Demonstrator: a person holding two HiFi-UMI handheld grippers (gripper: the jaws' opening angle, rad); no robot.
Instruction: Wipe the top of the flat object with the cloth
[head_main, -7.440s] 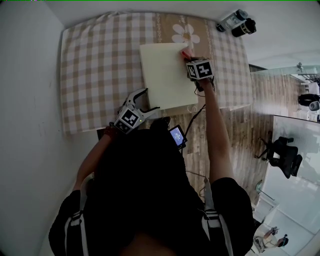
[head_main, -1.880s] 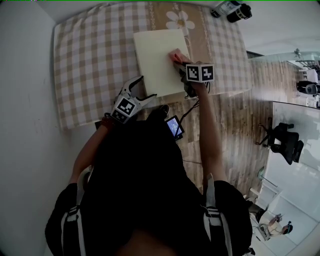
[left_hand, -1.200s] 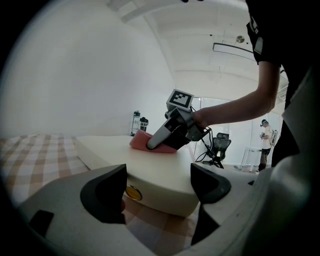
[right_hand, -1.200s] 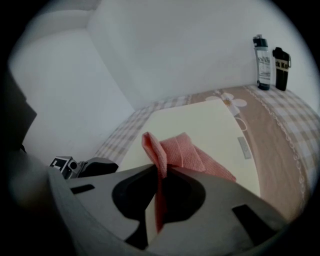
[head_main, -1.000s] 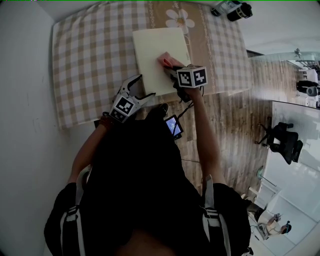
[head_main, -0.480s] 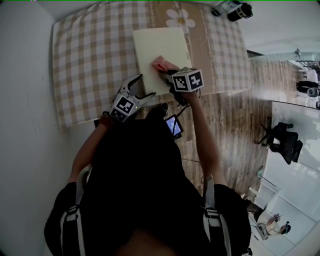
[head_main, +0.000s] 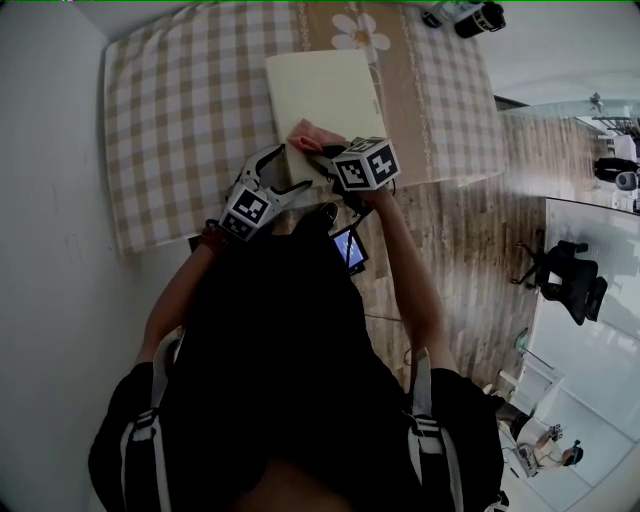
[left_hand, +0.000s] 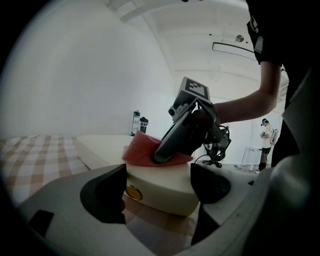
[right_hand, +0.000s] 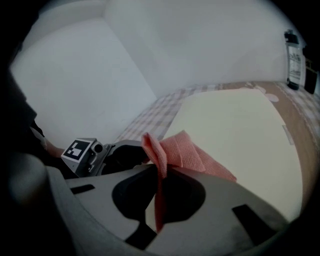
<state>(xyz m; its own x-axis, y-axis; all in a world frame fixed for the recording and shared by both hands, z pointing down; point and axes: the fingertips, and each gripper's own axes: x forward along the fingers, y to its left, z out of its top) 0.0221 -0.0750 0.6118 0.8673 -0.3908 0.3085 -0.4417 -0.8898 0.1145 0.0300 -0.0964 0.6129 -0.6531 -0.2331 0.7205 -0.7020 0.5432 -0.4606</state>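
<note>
A cream flat slab (head_main: 318, 95) lies on the checked tablecloth (head_main: 180, 110). My right gripper (head_main: 318, 152) is shut on a pink cloth (head_main: 303, 134) and presses it onto the slab's near left corner. In the right gripper view the pink cloth (right_hand: 186, 151) bunches between the jaws over the cream slab (right_hand: 240, 130). My left gripper (head_main: 268, 172) stands open at the slab's near edge. In the left gripper view the slab's corner (left_hand: 160, 187) sits between the open jaws, with the pink cloth (left_hand: 145, 152) on top.
Two bottles (head_main: 462, 16) stand at the table's far right corner. A daisy print (head_main: 356, 33) marks the tan strip of the cloth. A small lit screen (head_main: 350, 250) hangs at my waist. White walls run along the left; wooden floor (head_main: 470, 220) lies to the right.
The right gripper has dragged the pink cloth from the slab's far right toward its near left corner. The left gripper has stayed open at the near edge.
</note>
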